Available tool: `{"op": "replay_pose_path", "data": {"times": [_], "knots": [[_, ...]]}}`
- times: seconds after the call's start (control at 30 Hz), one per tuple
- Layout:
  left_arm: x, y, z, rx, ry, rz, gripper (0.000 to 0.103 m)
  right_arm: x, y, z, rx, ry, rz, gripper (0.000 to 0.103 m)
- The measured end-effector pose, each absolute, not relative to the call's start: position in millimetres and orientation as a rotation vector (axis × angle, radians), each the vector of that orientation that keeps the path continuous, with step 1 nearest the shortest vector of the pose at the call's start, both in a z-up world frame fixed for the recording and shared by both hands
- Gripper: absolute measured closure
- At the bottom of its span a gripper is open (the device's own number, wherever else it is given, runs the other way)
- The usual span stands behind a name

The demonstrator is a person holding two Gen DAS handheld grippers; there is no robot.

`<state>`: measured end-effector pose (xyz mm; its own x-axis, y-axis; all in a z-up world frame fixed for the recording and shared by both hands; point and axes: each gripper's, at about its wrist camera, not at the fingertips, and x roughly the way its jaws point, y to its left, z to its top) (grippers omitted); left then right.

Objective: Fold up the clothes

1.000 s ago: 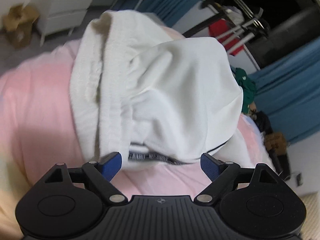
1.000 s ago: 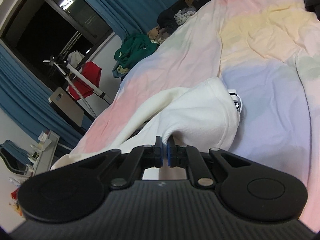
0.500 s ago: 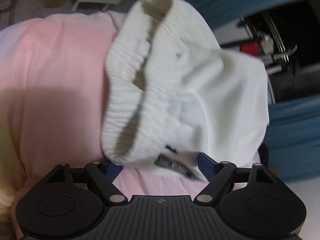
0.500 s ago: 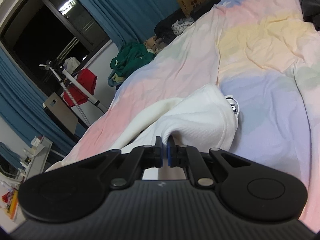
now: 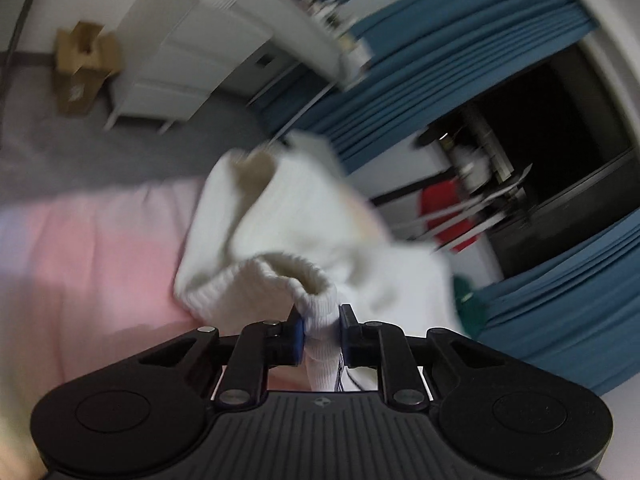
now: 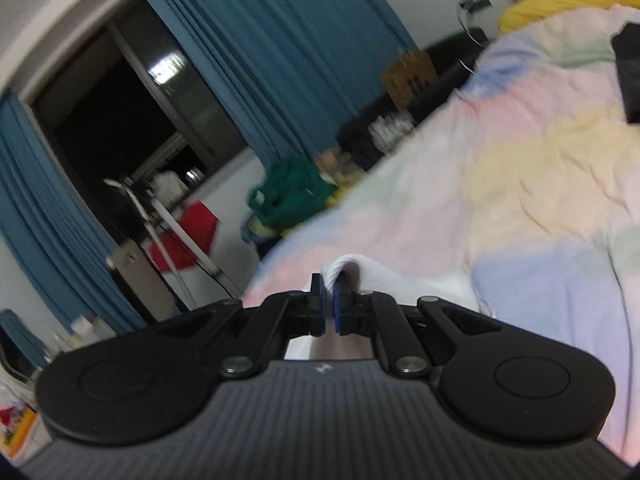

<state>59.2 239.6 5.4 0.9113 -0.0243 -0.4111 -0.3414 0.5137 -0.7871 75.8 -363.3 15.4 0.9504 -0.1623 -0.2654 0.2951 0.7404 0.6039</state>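
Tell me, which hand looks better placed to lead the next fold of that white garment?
Probably the left. Its tool is closing on the ribbed waistband of the white garment, lifted off the bed. The right tool only pinches a small bunch low down.

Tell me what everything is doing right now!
Left gripper: jaws closing, ribbed edge of the garment between them.
Right gripper: jaws shut on a white fold.
White garment: bunched, lifted off the bed at the gripped edge.
Bedspread: spread out, wrinkled.
Curtains: drawn back, dark window showing.
Cardboard box: flaps open, on the floor.
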Motion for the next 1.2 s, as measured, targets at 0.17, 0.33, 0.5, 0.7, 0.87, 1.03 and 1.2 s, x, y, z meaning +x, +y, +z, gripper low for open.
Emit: {"op": "replay_pose_path", "data": {"times": [0.17,0.33,0.5,0.7,0.87,1.03,1.2], "knots": [[62.0,271.3,61.4,-1.009,0.294,0.191,0.086,49.0,-360.7,40.6,0.644,0.033,-0.218,0.096],[125.5,311.1,121.0,-1.006,0.293,0.23,0.086,29.2,-367.3,50.2,0.612,-0.096,-0.253,0.096],[235.1,331.6,169.5,-0.912,0.31,0.303,0.086,37.6,-392.8,39.4,0.689,-0.052,-0.299,0.096],[386.5,329.6,165.0,-0.748,0.358,0.455,0.086,66.9,-413.0,10.2,0.682,0.066,-0.409,0.096],[468.0,327.9,112.2,-0.714,0.443,0.532,0.085,99.2,-418.0,-9.4,0.655,0.145,-0.478,0.096],[500.2,319.0,58.7,-0.662,0.538,0.451,0.08,107.1,-406.8,-17.0,0.583,0.142,-0.493,0.096],[467.3,325.3,42.4,-0.708,0.567,0.344,0.051,111.2,-408.6,-21.7,0.592,0.171,-0.486,0.096]]}}
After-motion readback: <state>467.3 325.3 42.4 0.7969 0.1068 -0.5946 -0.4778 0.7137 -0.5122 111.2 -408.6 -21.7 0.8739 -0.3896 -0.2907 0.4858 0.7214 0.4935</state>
